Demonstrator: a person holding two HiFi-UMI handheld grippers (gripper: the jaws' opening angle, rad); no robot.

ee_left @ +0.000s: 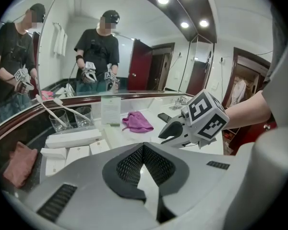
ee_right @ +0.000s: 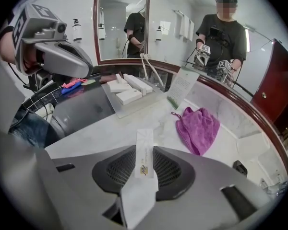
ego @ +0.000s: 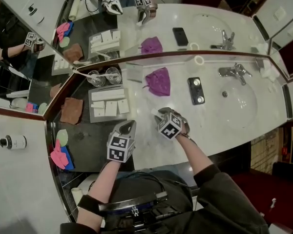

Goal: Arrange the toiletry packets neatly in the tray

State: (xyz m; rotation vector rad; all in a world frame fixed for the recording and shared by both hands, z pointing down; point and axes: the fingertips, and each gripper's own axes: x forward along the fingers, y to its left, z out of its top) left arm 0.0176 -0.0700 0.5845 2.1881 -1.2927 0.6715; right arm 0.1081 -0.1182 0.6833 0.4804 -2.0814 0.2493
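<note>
My right tongs (ego: pixel 159 113) are clamped on a slim white packet (ee_right: pixel 144 145). It stands upright between the pads, its top end poking out past the tips and its lower end running back towards my hand. I hold it over the pale marble counter (ego: pixel 210 126), to the right of the tray (ego: pixel 91 94) and apart from it.

My left tongs (ee_left: pixel 143 147) are shut tight with nothing in them. They point down at the counter by the tray's near right corner. The two tongs sit close side by side, the left one over the spot where the dark part of the counter meets the marble.

The tray lies on the dark part, close to the mirror (ego: pixel 112 13). A long white box (ego: pixel 107 94) runs along its far side. Smaller white packs (ego: pixel 111 108) lie flat in a row in front of that box, near one another.

Two glasses (ego: pixel 105 76) stand behind the tray, against the mirror. A brown cloth (ego: pixel 72 110) lies to the tray's left. Nearer me on that side are some pink and blue bits (ego: pixel 61 156).

On the marble beyond my right tongs a purple cloth (ego: pixel 158 81) lies crumpled. A small black device (ego: pixel 196 90) rests flat to the right of it. Further right are the sink (ego: pixel 251 116) and its tap (ego: pixel 234 72).
</note>
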